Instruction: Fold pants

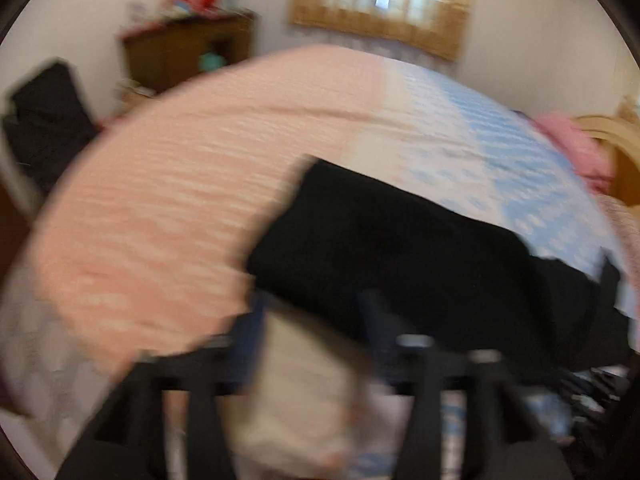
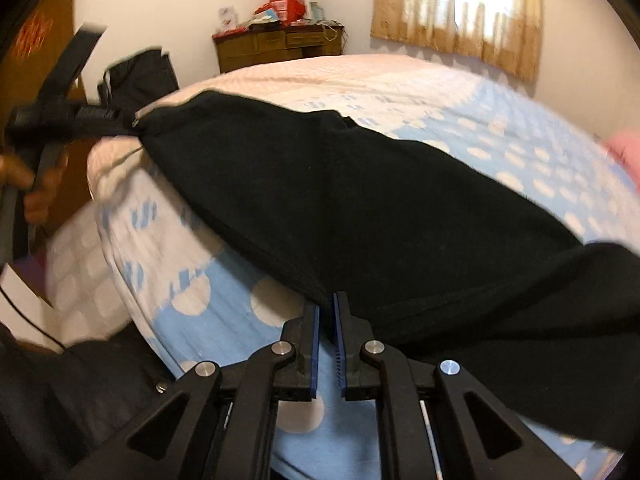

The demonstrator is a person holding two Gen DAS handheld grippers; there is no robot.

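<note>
We see black pants [image 2: 340, 200] stretched across the bed [image 2: 500, 128]. Our left gripper [image 2: 134, 124] pinches one end; whether our right gripper [image 2: 326, 300] grips the near hem, fingers nearly closed, we cannot tell. A weak pinch could drop the fabric mid-fold.

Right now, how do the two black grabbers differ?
The left gripper sits at the pants' far, bunched end; the right gripper sits at their near hem. The left gripper looks blurred; the right gripper is sharp, jaws nearly together. Both are black.
</note>
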